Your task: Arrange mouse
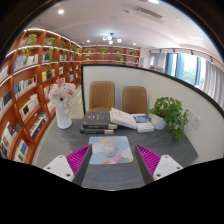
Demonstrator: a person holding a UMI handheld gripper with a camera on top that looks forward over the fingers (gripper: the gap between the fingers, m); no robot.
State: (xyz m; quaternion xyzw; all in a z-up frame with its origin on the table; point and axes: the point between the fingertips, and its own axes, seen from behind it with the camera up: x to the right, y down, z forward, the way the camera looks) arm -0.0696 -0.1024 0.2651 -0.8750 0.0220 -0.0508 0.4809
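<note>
A colourful mouse pad lies flat on the grey table, between my fingers and just ahead of them. A pale rounded shape sits on the pad; I cannot tell whether it is the mouse or part of the print. My gripper hovers over the near part of the table. Its fingers are spread wide apart, with the magenta pads on either side of the mouse pad. Nothing is held.
Beyond the pad are a stack of dark books and some white books. A vase of flowers stands at the left and a potted plant at the right. Two chairs stand behind the table, with bookshelves along the left wall.
</note>
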